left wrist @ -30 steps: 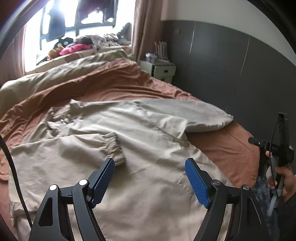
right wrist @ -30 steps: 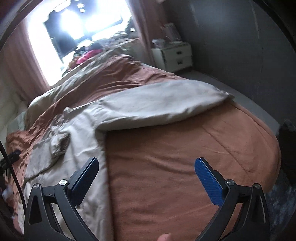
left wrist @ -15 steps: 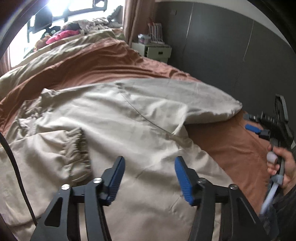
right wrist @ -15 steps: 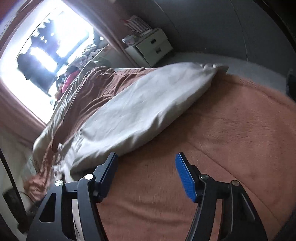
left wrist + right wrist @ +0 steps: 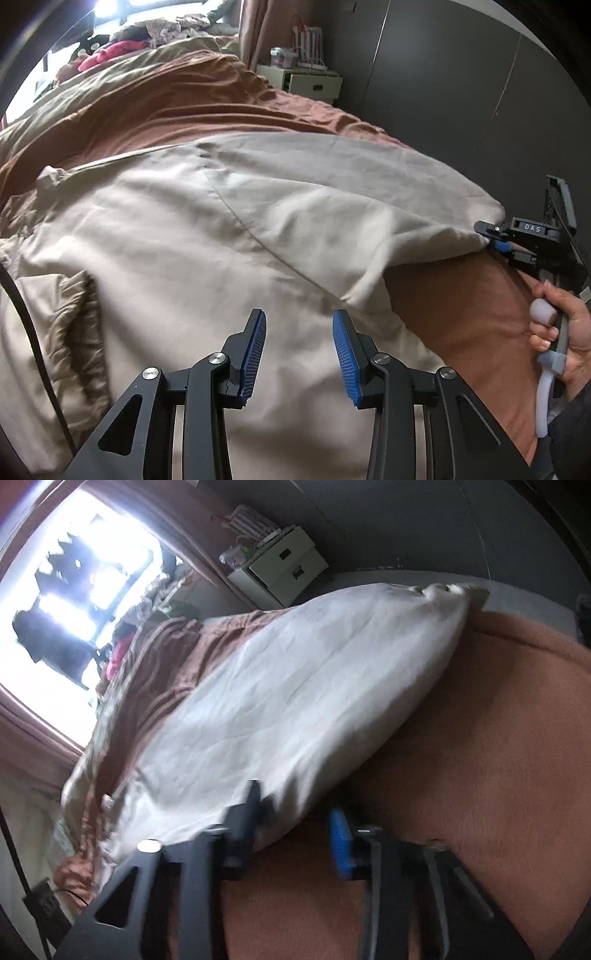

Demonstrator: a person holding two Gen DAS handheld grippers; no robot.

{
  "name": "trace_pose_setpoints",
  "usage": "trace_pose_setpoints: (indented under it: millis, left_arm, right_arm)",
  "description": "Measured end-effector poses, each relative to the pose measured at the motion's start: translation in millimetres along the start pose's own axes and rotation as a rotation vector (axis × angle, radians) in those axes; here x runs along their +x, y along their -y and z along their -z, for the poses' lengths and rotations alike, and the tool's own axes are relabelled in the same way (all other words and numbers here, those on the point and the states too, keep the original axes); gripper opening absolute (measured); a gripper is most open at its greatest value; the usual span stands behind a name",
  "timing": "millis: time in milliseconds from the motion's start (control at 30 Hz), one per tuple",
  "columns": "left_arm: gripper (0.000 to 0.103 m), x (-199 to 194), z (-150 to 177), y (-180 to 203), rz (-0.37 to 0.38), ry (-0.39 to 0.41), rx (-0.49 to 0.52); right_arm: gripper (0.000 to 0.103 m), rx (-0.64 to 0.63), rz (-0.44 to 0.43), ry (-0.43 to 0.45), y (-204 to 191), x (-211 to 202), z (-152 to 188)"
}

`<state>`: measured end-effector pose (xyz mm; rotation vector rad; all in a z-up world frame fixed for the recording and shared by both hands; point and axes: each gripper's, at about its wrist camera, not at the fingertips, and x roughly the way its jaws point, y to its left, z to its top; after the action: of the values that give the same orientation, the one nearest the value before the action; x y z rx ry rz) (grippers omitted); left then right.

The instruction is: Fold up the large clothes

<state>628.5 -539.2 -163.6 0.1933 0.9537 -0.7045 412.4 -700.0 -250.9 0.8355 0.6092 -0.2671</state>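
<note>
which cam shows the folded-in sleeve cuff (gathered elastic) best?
Left wrist view. The gathered cuff lies in plain sight at the left edge, resting on the beige jacket. The right wrist view does not show it: only the other, outstretched sleeve over the brown blanket, with motion blur.

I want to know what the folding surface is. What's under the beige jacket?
The beige jacket lies on a rust-brown bedspread, bare beside its outstretched sleeve. Directly under the jacket the bedspread is covered, so anything else there cannot be seen.
</note>
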Motion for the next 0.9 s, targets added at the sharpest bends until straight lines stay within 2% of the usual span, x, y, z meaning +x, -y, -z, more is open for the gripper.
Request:
trace_pose_setpoints:
  millis: [67,300,400,600,633,700,800,900]
  left_arm:
    - [0.040,12,-3,3,0.005,-0.031,-0.002]
    - [0.040,16,-5,10,-0.019,-0.060,0.028]
    - [0.040,-2,-4,9,-0.027,-0.052,0.055]
    - [0.040,-58,-4,-12,0.002,0.018,0.007]
    - [0.040,-72,-3,-17,-0.006,0.039,0.005]
    - [0.040,-89,-2,-25,-0.016,0.062,-0.001]
    - [0.040,-115,3,-42,-0.031,0.088,-0.027]
    - [0.041,-119,3,-53,-0.032,0.081,-0.056]
  right_arm:
    - [0.005,-0.034,-0.007,0.015,-8,-11,-3]
    - [0.000,-0.197,-0.051,0.138,-63,-78,-9]
    - [0.000,-0.255,-0.104,0.183,-93,-107,-7]
    - [0.000,-0.387,-0.163,0.234,-163,-161,4]
    - [0.000,-0.389,-0.146,0.233,-166,-166,5]
    - [0.000,-0.336,-0.110,0.172,-166,-162,4]
    - [0.000,-0.242,-0.095,0.097,-145,-143,8]
    - [0.000,-0.174,-0.076,0.050,-123,-127,14]
